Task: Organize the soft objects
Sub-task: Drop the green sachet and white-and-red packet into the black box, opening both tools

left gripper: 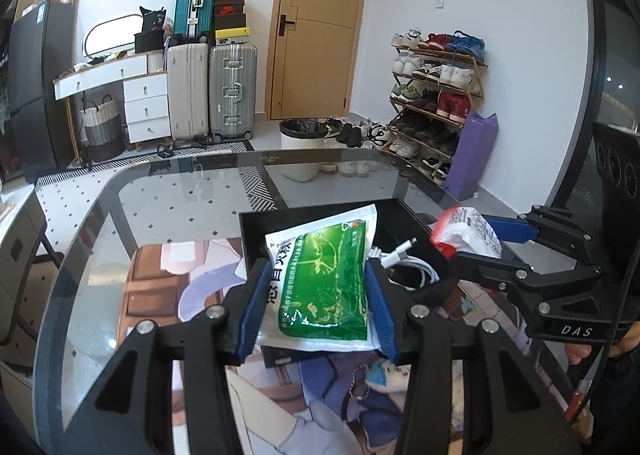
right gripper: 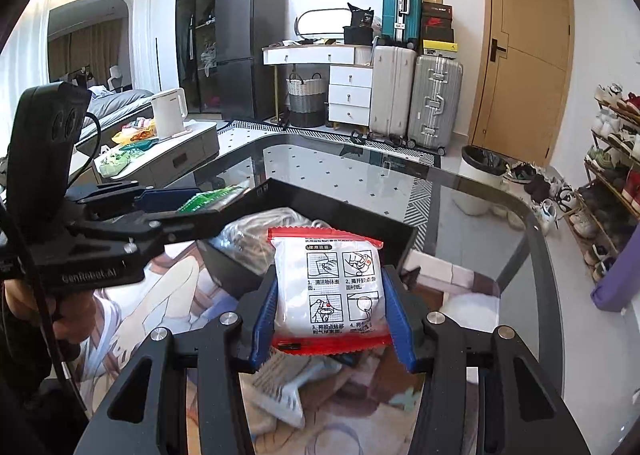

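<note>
Two grippers, each w/ two blue-padded fingers, and each has one packet. One black tray (left gripper: 256, 227) sits on the glass table (left gripper: 100, 223), partly over a printed anime mat (left gripper: 160, 275).

Count of soft stuff: 1 green-and-white packet (left gripper: 324, 279), 1 red-and-white packet (right gripper: 334, 287), 1 clear plastic bag (right gripper: 248, 239) in the tray, 1 white cable (left gripper: 404, 259) coiled in the tray, 1 small plush keychain (left gripper: 384, 375) on the mat just below the left gripper. More paper/packets lie under the right gripper on the mat; can't count them.

Left gripper (left gripper: 320, 299): fingers partway closed, pads pressing both long sides of the green-and-white packet. Packet is held up over the near edge of the tray, its far end reaching above the tray interior.

Right gripper (right gripper: 332, 319): fingers partway closed too, clamped on the sides of the red-and-white packet, printed w/ four instruction panels, red strips top & bottom. It hangs above the tray's near corner, tray behind it. From the left wrist view the same packet shows at the tray's right side, pinched between the right gripper's fingers.

Both grippers are close together, either side of the tray, not touching each other.
</note>
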{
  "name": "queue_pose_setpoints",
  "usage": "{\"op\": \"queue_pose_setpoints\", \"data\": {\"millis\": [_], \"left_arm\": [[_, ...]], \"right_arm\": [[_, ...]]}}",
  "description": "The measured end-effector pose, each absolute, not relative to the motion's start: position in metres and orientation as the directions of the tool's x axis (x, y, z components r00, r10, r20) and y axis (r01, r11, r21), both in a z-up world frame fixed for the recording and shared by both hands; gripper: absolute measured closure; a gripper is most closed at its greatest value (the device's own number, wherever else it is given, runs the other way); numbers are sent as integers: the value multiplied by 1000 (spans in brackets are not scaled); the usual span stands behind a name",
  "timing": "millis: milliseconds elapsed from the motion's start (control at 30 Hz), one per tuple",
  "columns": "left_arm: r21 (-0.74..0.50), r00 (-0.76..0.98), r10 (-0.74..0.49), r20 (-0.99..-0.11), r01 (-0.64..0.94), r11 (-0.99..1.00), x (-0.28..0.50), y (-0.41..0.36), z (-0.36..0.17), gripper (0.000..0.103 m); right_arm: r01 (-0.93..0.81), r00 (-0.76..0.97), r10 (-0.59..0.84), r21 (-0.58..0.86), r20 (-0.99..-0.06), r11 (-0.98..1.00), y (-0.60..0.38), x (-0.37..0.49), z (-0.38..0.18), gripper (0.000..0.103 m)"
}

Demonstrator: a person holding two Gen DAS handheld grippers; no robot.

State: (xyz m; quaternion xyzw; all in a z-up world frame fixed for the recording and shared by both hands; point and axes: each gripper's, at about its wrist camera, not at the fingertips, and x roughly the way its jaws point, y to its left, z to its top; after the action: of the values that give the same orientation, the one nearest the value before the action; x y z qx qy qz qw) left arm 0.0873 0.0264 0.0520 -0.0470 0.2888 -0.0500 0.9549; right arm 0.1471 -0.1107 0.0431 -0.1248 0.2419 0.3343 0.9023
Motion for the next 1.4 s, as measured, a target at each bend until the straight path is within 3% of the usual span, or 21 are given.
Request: {"op": "queue_pose_setpoints", "data": {"millis": [667, 1033, 1100, 1233, 1267, 1333, 1400], "left_arm": [[-4, 811, -35, -583, 40, 999, 138, 22, 38, 56], [-24, 795, -46, -605, 40, 999, 143, 26, 36, 51], [-26, 794, -49, -606, 42, 999, 141, 27, 37, 43], [-15, 806, -60, -589, 63, 998, 130, 24, 43, 33], [-10, 808, -59, -586, 66, 998, 127, 23, 44, 30], [-4, 818, -51, -573, 60, 998, 119, 22, 47, 12], [-12, 822, -57, -566, 60, 998, 112, 23, 49, 7]], "right_arm": [[-632, 663, 513, -39, -546, 774, -79, 216, 36, 54], [-632, 669, 520, -38, -532, 774, -79, 227, 41, 51], [-628, 678, 520, -42, -519, 777, -87, 220, 45, 44], [-634, 678, 535, -33, -504, 773, -106, 201, 48, 15], [-641, 669, 542, -25, -508, 767, -109, 196, 49, 13], [-654, 653, 557, -11, -514, 757, -116, 187, 48, 8], [-651, 645, 559, 9, -522, 759, -124, 179, 46, 2]]}}
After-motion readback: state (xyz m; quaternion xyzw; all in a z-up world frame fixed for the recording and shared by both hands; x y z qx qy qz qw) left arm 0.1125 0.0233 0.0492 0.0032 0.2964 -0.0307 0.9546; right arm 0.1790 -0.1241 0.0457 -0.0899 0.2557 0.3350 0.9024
